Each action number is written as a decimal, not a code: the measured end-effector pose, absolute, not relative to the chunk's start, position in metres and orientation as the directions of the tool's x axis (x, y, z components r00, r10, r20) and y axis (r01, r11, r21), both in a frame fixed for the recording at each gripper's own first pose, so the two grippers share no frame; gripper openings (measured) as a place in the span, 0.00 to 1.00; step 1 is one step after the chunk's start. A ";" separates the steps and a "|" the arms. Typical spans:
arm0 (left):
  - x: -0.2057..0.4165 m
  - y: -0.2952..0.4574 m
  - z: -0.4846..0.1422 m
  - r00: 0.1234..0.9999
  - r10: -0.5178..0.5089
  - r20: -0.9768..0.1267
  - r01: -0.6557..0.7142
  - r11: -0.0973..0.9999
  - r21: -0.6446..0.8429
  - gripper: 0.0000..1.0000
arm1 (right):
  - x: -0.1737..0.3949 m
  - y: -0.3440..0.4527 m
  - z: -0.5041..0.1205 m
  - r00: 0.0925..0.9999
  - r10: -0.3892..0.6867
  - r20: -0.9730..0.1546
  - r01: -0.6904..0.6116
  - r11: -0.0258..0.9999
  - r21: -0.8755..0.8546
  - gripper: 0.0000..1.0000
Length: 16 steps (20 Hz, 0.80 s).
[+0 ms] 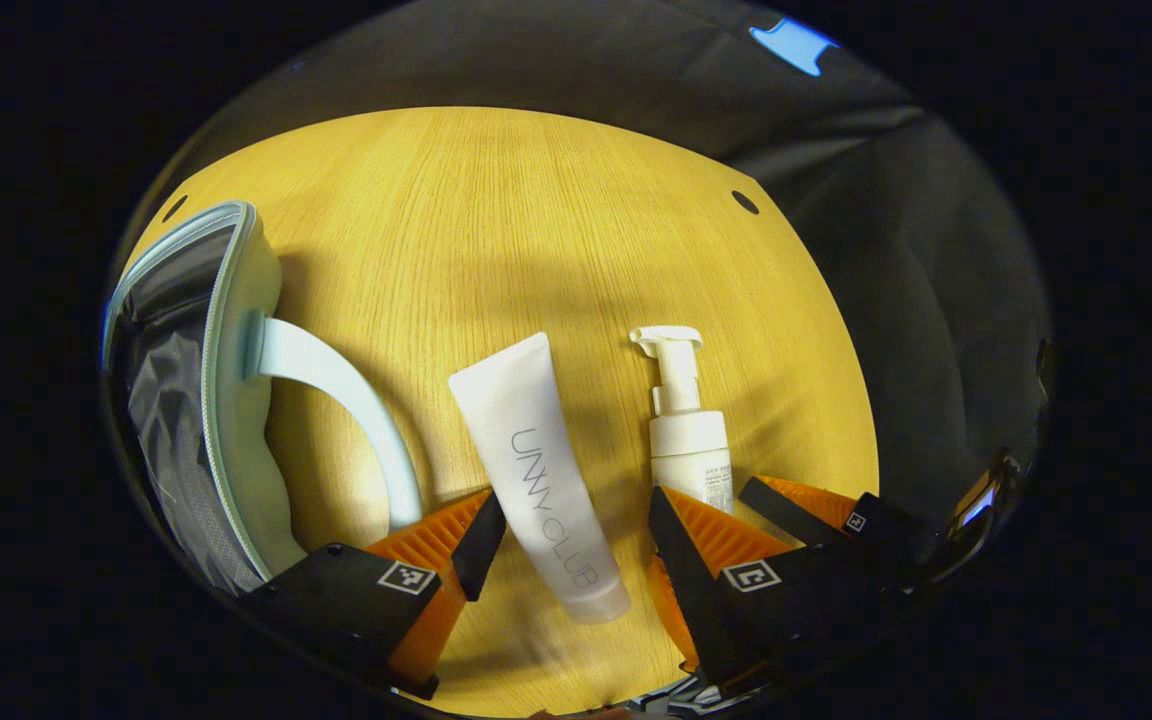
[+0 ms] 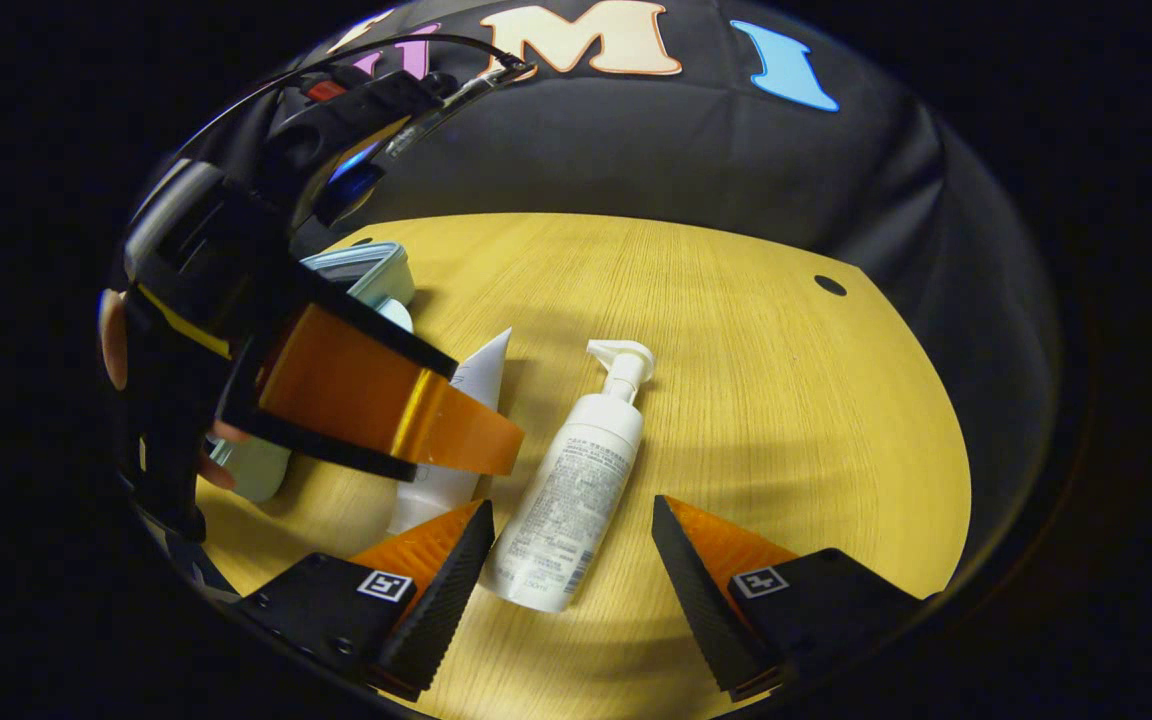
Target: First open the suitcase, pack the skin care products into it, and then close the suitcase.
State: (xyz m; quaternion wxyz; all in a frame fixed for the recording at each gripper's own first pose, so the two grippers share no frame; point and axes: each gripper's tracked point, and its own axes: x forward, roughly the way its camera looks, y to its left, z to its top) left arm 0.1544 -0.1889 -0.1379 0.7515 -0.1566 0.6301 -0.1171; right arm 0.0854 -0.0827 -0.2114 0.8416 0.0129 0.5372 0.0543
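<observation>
Wood-grain tabletop [image 1: 496,220] carries everything, with the booth's dark cloth wall behind its far edge. Nearest in the left gripper view, the left gripper [image 1: 576,560] has its jaws spread wide on either side of the cap end of a white squeeze tube [image 1: 536,470], which lies flat on the wood; neither finger touches it, as far as can be told. In the right gripper view, the right gripper [image 2: 571,555] likewise stands with jaws open astride the base of a white pump bottle [image 2: 576,480], lying on its side just beside the tube.

Farther off, toward the tabletop's left edge, the pale blue suitcase [image 1: 236,400] shows its zip edge and dark lining, so it looks already open.

Judging by this, the opening step is done, while packing has barely started: both products are on the tabletop, not yet gripped, and closing remains.

Counted: one suitcase, two skin care products (one tube, one pump bottle), two grippers.
</observation>
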 end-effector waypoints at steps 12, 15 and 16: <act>0.154 -0.177 -0.148 0.162 -0.334 -0.929 0.007 0.941 -0.337 0.59 | 0.095 -0.090 -0.234 0.365 0.121 -0.923 -0.071 0.992 0.102 0.63; 0.152 -0.179 -0.148 0.163 -0.390 -0.906 0.017 0.919 -0.393 0.49 | 0.089 -0.092 -0.231 0.352 0.120 -0.928 -0.089 0.992 0.094 0.59; 0.153 -0.180 -0.148 0.159 -0.408 -0.899 0.023 0.912 -0.410 0.45 | 0.088 -0.091 -0.232 0.347 0.117 -0.931 -0.091 0.992 0.090 0.59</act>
